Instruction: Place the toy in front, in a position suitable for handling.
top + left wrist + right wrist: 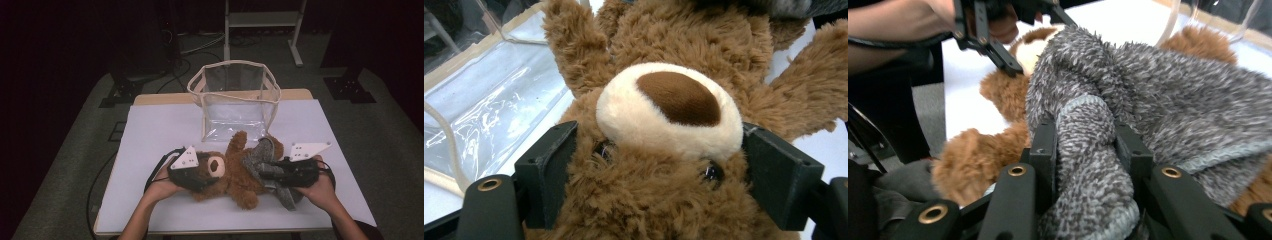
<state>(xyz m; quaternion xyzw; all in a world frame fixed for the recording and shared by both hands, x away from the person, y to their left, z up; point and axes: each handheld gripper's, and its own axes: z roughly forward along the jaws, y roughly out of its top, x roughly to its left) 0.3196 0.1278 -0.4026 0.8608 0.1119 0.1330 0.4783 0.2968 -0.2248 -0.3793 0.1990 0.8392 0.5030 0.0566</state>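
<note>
Left gripper view | teddy bear (664,150) head gripped | unlabelled

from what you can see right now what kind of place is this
Probably a lab or recording room, not a home: a white-topped table stands alone on grey carpet amid dark surroundings, cables trail across the floor behind it, and a metal stand rises at the back.

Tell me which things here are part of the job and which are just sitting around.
In the job:
- teddy bear, head between the left gripper fingers
- grey knitted garment, a fold clamped by the right gripper

Lying about:
- clear bag, open, behind the bear
- metal stand on the floor beyond the table
</note>
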